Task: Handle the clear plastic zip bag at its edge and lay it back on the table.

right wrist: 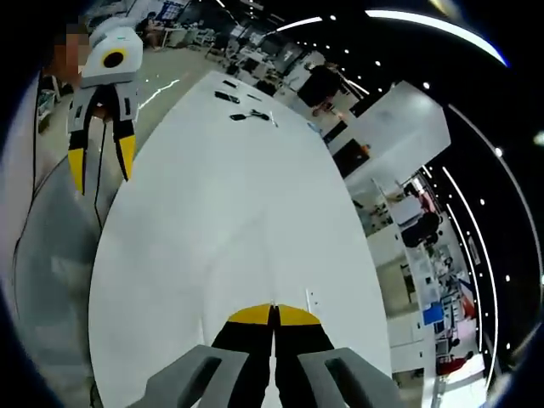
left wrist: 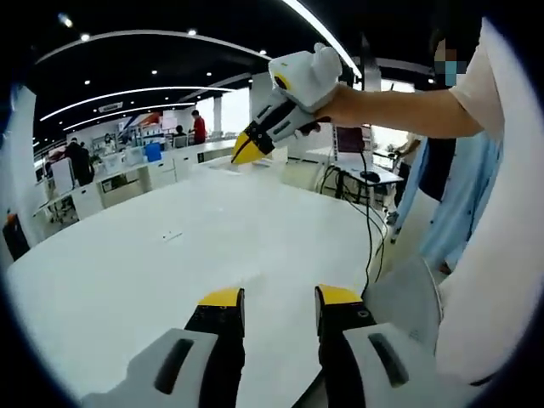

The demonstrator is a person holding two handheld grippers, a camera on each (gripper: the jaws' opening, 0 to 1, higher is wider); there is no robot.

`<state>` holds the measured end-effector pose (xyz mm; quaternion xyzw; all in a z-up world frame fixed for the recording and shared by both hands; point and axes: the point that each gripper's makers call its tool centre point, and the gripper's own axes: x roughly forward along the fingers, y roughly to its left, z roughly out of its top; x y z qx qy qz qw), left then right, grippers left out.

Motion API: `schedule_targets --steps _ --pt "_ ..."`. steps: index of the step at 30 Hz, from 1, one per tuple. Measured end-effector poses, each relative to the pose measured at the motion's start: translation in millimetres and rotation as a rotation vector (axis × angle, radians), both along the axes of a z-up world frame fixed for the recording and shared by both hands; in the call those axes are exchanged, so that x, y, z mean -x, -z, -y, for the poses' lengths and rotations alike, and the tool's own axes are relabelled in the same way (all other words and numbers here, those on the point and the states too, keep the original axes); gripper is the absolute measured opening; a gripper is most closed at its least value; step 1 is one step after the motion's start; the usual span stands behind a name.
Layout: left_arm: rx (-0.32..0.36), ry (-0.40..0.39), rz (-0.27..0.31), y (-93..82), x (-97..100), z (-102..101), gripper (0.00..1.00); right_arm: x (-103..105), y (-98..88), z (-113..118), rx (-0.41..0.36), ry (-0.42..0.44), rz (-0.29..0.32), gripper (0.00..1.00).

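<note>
My left gripper (left wrist: 280, 297) is open above the near part of a large white table (left wrist: 153, 272), with nothing between its yellow-tipped jaws. My right gripper (left wrist: 246, 151), held by a hand, hangs in the air over the table's far side with its yellow tips together. In the right gripper view my right gripper (right wrist: 274, 314) is shut over the white table (right wrist: 229, 212); I cannot tell whether any clear film is pinched in it. The left gripper (right wrist: 102, 166) shows there at the upper left, with its jaws apart.
A tiny mark (left wrist: 171, 235) lies on the tabletop. Several small dark items (right wrist: 246, 115) sit at the table's far end. A black cable (left wrist: 370, 229) runs down along the table's right edge beside a person in pale clothes (left wrist: 501, 255). Desks and people stand beyond.
</note>
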<state>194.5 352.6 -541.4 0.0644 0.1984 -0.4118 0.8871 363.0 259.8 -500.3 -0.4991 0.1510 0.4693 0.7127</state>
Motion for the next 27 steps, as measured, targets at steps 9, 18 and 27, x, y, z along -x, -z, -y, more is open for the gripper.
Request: schedule_targets --steps 9,18,27 --pt "0.003 -0.011 -0.005 1.1 -3.2 -3 0.31 -30 9.1 0 0.017 -0.009 0.042 0.00" --pt "0.010 -0.022 -0.016 4.1 -4.0 -6 0.33 -52 24.8 -2 0.047 -0.017 0.066 0.00" --pt "0.016 -0.035 -0.020 3.9 -5.3 -9 0.33 -67 34.5 -6 0.074 -0.035 0.083 0.00"
